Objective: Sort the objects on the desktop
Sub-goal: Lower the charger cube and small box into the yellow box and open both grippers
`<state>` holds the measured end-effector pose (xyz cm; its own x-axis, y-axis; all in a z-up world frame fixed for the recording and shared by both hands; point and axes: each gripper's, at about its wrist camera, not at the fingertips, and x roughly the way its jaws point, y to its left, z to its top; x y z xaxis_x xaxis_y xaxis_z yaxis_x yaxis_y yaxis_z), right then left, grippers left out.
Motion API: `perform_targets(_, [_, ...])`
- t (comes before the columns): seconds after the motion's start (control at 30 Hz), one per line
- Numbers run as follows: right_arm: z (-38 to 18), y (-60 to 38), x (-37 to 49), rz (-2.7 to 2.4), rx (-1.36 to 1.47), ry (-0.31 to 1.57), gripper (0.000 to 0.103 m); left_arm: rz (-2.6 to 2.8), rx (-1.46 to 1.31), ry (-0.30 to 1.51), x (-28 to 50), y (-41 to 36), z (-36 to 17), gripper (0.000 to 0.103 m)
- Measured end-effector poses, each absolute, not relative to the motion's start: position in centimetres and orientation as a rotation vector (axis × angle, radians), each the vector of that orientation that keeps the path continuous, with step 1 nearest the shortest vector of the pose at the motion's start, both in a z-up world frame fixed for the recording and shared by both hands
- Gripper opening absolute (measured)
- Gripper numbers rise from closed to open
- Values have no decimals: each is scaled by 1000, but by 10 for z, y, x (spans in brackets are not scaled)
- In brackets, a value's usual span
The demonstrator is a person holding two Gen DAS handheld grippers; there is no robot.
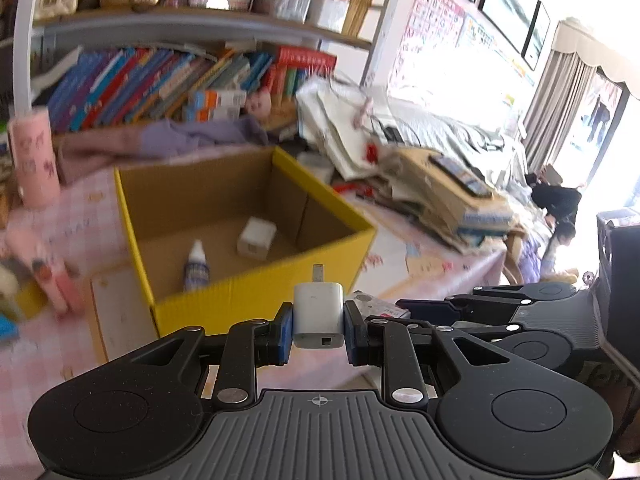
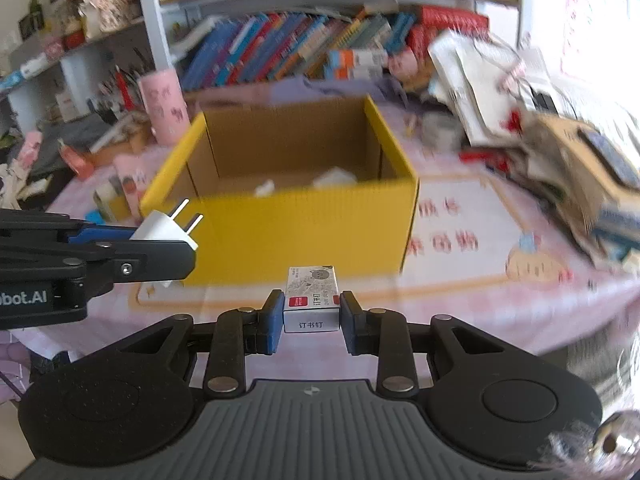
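Observation:
My left gripper (image 1: pixel 319 322) is shut on a white plug charger (image 1: pixel 319 316), held in the air just in front of the yellow cardboard box (image 1: pixel 264 292). The same charger (image 2: pixel 166 226) shows in the right wrist view with its two prongs pointing at the box (image 2: pixel 300 232). My right gripper (image 2: pixel 311 314) is shut on a small staple box (image 2: pixel 311 300), in front of the yellow box's near wall. Inside the box lie a white adapter (image 1: pixel 257 238) and a small white bottle (image 1: pixel 196 266).
A pink cup (image 2: pixel 165 106) stands left of the box. A leaning pile of papers and cardboard (image 1: pixel 440 184) fills the table's right side. Bookshelves (image 1: pixel 160 84) run behind. Small pink items (image 1: pixel 52 280) lie at the left. The tablecloth (image 2: pixel 480 240) is pink checked.

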<state>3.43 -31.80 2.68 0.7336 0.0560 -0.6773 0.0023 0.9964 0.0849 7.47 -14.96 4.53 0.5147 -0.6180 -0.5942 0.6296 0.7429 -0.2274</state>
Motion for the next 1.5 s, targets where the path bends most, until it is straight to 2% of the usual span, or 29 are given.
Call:
perform_targets(0.3, [66,-336,73,132,7,631,27,-691,51,601,100,-163,72,24])
perform_targets(0.63, [63,-334,134,240,-114,629,27,-588,151,623,144,-180,57,24])
perform_targets(1.27, [0,-318,234,359,-348,919,27,-557,331,848,206,-212,-10,24])
perform_targets(1.5, [-23,-313,252,400,-403,1023,27,-547,288,937,221,-208,-25,24])
